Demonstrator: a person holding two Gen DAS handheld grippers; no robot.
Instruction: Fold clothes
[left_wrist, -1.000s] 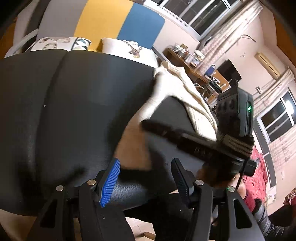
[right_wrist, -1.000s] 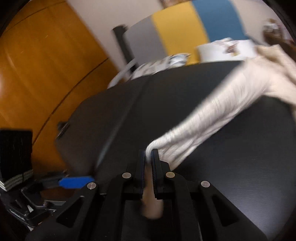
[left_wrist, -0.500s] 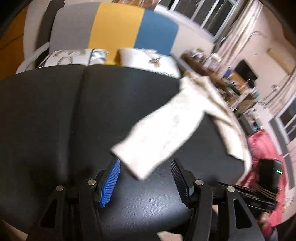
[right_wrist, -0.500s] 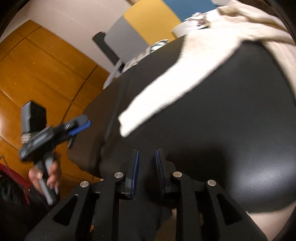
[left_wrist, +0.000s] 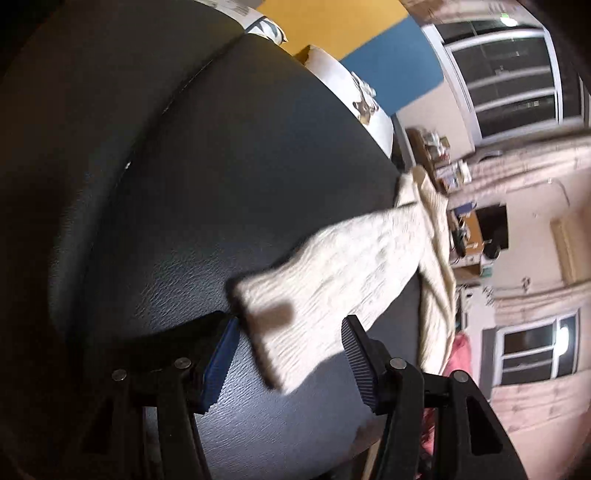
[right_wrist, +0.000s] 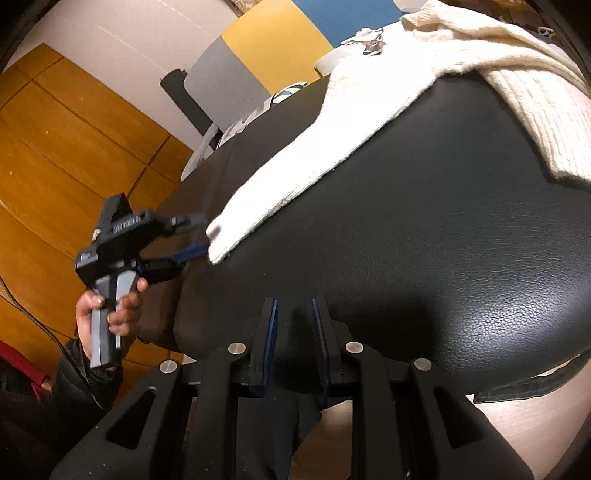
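Left wrist view: cream sweater (left_wrist: 354, 269) sprawls unfolded on black counter (left_wrist: 184, 184), sleeve cuff between released left tongs (left_wrist: 288, 354). Right tongs (right_wrist: 293, 343) released, holding nothing. Folding remains.

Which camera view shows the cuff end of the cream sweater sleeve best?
The left wrist view: the sleeve cuff lies close, between the open fingers of the left gripper, with its knit ribs visible though slightly blurred. The right wrist view shows the same cuff smaller and farther away, on the black leather surface.
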